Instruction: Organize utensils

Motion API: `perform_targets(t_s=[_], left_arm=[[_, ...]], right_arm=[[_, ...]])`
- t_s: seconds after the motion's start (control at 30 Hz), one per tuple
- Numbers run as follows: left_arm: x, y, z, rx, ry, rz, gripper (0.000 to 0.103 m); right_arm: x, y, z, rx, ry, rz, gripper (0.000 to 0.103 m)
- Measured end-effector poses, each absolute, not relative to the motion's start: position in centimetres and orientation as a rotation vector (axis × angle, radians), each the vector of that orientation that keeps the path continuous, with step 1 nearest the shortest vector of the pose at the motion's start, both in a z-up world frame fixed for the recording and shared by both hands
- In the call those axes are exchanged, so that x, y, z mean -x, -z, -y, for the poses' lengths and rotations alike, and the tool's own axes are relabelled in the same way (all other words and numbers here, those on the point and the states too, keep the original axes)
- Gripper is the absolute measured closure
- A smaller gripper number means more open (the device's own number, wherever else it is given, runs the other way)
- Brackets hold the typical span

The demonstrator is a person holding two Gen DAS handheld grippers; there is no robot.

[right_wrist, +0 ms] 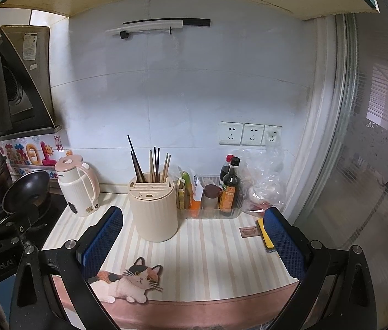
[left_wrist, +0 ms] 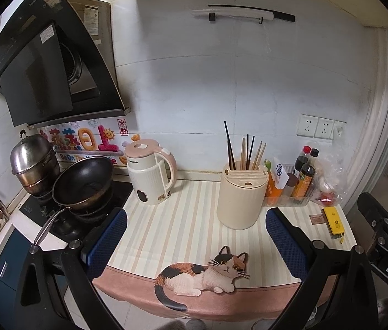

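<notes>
Both claws hang back at the near edge of the counter, and neither has anything in it. The left gripper is spread wide with only the striped mat showing between its pads, and the right gripper is spread just as wide and just as empty. The chopsticks stand upright in the slot at the back of the cream holder, which sits mid-counter between the kettle and the tray of sauce bottles. I see no loose utensil lying on the mat, though the holder's far side is hidden from me. So I judge the sorting is either finished or not begun; nothing is in hand.
</notes>
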State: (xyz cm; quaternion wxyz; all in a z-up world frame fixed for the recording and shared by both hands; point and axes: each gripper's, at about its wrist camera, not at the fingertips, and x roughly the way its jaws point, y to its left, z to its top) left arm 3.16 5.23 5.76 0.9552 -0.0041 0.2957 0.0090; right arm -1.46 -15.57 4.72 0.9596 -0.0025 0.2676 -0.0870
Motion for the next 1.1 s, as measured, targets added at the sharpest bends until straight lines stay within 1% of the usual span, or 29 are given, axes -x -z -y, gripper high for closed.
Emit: perform_targets(t_s=[1.1], left_arm=[[-2.78,-5.68,-5.63,0.014,-0.027,-0.602,0.000]], right_arm=[[1.75,-4.74,15.19,0.014,0.160,-0.546,0.000]])
